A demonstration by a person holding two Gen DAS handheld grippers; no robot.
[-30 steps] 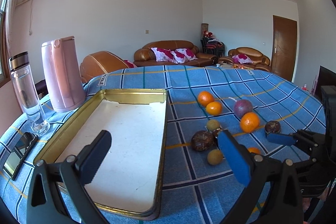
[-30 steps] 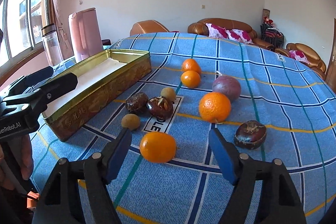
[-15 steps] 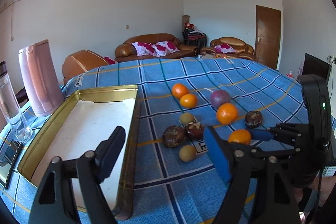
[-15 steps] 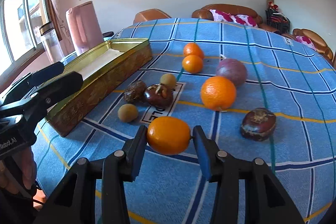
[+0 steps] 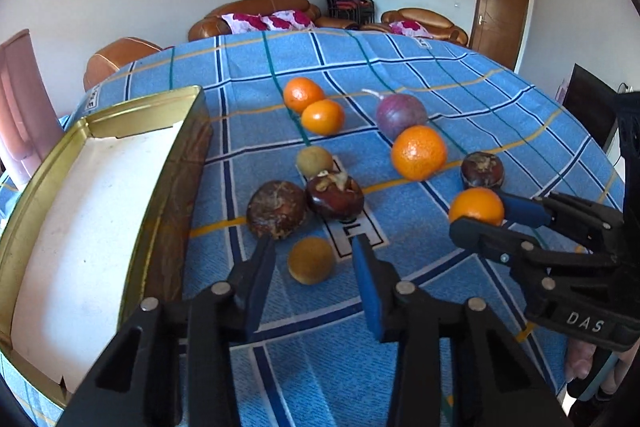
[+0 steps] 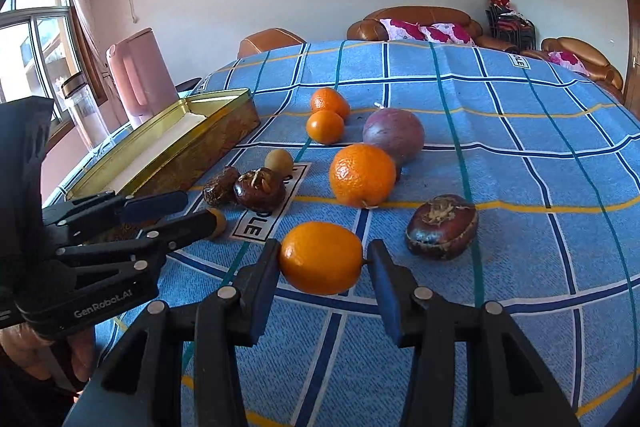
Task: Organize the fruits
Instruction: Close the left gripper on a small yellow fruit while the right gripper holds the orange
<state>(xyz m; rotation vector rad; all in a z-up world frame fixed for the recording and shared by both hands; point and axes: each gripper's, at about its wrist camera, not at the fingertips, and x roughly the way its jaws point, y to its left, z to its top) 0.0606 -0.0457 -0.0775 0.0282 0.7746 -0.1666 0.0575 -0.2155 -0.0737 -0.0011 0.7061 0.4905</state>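
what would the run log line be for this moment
right claw: shut on orange | left claw: open around small tan fruit | tin tray: no fruit

pink kettle (image 6: 138, 75) beside clear bottle (image 6: 82, 109); brown sofa (image 5: 256, 15), wooden door (image 5: 500, 13) behind.

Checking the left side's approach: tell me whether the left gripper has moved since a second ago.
Yes. The left gripper has swung right, away from the gold tin, and now straddles the small tan fruit, still open.

"GenRobot.AI" marks the left tongs (image 6: 196, 217); "DAS" marks the right tongs (image 5: 478, 217).
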